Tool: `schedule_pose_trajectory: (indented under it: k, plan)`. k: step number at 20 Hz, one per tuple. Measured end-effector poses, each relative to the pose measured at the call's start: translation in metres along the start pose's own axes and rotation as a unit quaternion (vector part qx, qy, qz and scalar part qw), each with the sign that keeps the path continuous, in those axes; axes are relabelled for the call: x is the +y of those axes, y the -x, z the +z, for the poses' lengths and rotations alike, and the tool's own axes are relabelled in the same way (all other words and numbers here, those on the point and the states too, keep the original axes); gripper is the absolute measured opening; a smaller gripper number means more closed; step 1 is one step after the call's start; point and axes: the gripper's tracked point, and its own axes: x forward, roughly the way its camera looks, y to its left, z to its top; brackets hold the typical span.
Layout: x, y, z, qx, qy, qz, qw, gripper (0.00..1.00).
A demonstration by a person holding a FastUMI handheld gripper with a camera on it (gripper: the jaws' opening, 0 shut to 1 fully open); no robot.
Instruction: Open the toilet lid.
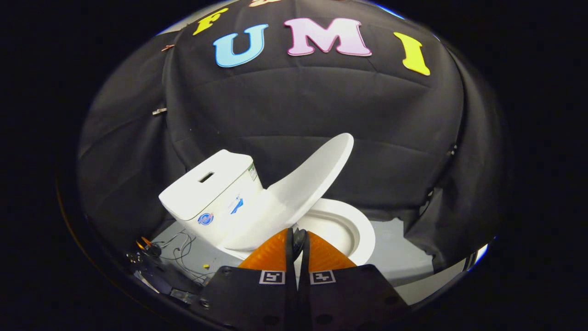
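So your gripper (297, 239) sits at the bottom middle of the frame, and the two orange fingers (271, 255) are pressed together with pretty much no gap between them. They aren't clamped on anything as far as you can see. There's a small dark bit poking out right at the tips, can't tell what it is.

The toilet (257, 207) is just ahead of the fingers, in the lower middle of the frame, tilted in this view. The lid (303, 184) is up, partly raised: it slants from the hinge near the tank toward the upper right, with its far edge well above the bowl. The seat (349, 225) and bowl opening show underneath it, just right of the fingertips. The lid's lower part looks very close to your fingertips, but touching or not, can't say.

The tank (211, 188) is left of the lid, with a slot in its top and a few stickers on the side.

Down in the lower left there's a tangle of wires (181, 250) on the grey floor (399, 257).
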Motion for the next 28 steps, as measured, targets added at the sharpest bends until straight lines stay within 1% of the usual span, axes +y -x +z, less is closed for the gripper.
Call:
schedule_pose_trajectory:
  k: [2,5,14,16,21,28]
  plan:
    - [0.01,0.0,0.009,-0.01,0.002,-0.005,1.0,0.05]
    - [0.032,0.005,0.021,-0.02,0.006,0.007,1.0,0.05]
    - [0.103,0.004,0.061,-0.061,0.066,0.027,0.996,0.05]
    - [0.124,0.001,0.069,-0.071,0.08,0.039,0.994,0.05]
    - [0.167,-0.006,0.082,-0.087,0.087,0.064,0.99,0.05]
    - [0.223,-0.021,0.094,-0.104,0.11,0.113,0.982,0.05]
